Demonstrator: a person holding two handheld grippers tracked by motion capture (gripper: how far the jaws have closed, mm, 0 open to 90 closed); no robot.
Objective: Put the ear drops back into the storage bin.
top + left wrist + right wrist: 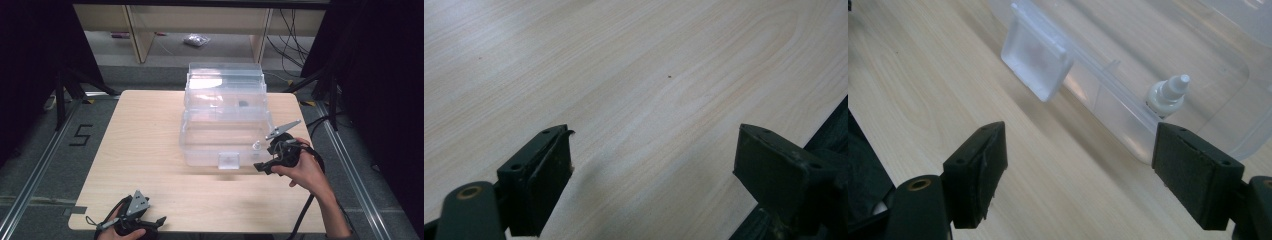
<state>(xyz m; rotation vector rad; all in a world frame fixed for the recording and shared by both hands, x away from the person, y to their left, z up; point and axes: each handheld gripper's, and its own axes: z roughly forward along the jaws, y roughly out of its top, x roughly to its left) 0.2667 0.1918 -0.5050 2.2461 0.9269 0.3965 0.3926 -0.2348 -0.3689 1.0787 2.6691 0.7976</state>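
Grey carpet and dark curtains surround a pale wooden table [150, 150], with light shelving legs and loose cables on the floor behind it. On the far half of the table stands a clear plastic box [225, 125] with its lid tipped up at the back and a frosted latch tab [1035, 57] hanging at its front wall. Inside, near the front right corner, sits a small white bottle [1167, 94] with a nozzle cap, and a small dark item I cannot identify lies farther back. The right gripper [264, 166], held in the person's right hand [302, 170], hovers just beside the box's front right corner, jaws spread and holding nothing. The left gripper [152, 221] rests at the table's near edge, well apart from the box, jaws likewise spread over bare wood.
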